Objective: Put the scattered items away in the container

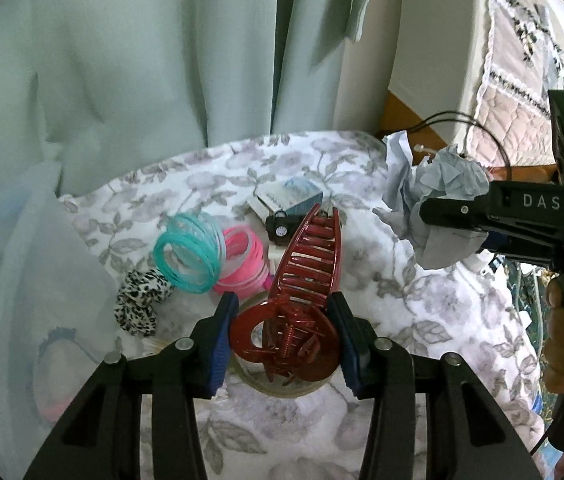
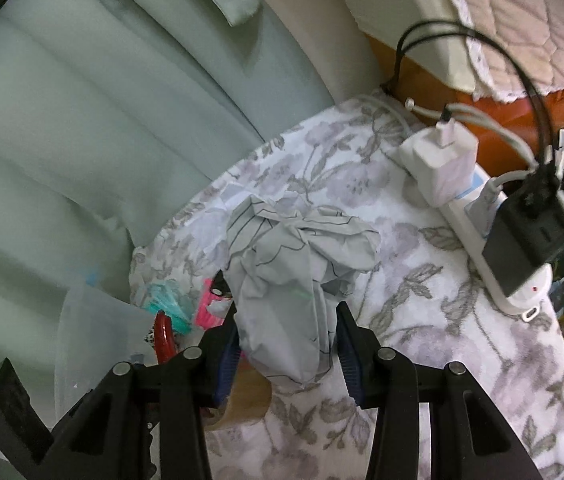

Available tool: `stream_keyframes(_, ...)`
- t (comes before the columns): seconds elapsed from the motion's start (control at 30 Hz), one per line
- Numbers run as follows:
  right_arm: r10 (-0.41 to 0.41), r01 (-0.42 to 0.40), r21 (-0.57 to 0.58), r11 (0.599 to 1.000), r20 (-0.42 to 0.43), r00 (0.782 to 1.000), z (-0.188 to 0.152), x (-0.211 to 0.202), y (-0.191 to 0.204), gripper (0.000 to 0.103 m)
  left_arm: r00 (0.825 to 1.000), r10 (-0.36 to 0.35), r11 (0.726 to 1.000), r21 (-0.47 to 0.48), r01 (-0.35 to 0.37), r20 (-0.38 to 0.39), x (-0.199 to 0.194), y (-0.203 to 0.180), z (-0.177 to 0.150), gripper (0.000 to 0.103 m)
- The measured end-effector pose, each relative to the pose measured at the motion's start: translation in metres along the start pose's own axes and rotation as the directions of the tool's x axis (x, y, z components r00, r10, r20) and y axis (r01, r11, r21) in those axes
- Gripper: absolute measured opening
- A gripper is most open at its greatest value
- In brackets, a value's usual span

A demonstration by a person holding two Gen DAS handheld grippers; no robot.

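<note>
LEFT: left gripper (image 1: 284, 340) pinches red clip (image 1: 302, 292) by its hinge, may pivot loose | RIGHT: right gripper (image 2: 288, 344) clamps crumpled paper (image 2: 290, 276), may tear | TARGET: container (image 1: 13, 280), lower left.

One red claw clip (image 1: 306, 280), one crumpled paper (image 2: 298, 272), two grippers.

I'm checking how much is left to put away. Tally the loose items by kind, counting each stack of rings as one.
Red hair claw, in left gripper: 1
Crumpled paper, in right gripper: 1
Ring stacks, teal and pink: 2
Leopard scrunchie: 1
Small card box: 1
Tape roll: 1
Total: 7
</note>
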State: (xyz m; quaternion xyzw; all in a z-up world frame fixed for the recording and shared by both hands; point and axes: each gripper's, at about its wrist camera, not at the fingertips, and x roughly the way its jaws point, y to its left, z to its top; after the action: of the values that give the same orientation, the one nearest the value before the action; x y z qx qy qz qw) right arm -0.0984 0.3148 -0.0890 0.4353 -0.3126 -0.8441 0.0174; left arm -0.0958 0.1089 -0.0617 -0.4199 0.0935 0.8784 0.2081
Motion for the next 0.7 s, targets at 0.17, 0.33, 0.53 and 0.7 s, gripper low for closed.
stream_keyframes(0.17,0.025,-0.024,-0.006,1.000,0.043,0.999,-0.004,-0.026,0.007,0.046,0.999,0.004,1.000,-0.018,-0.004,0.049,-0.029,0.002,0.003,0.047)
stream_keyframes(0.33,0.056,-0.053,-0.030,0.998,0.088,0.995,-0.009,-0.054,0.018,0.046,0.993,0.010,0.999,-0.032,-0.006,0.119,-0.062,0.004,0.006,0.047)
stream_keyframes(0.53,0.088,-0.079,-0.070,0.994,0.141,0.986,-0.016,-0.086,0.038,0.046,0.980,0.019,0.999,-0.045,-0.010,0.196,-0.100,0.010,0.007,0.047)
stream_keyframes(0.7,0.117,-0.095,-0.125,0.988,0.181,0.976,-0.023,-0.111,0.061,0.046,0.966,0.036,0.998,-0.067,-0.019,0.255,-0.130,0.021,0.004,0.047)
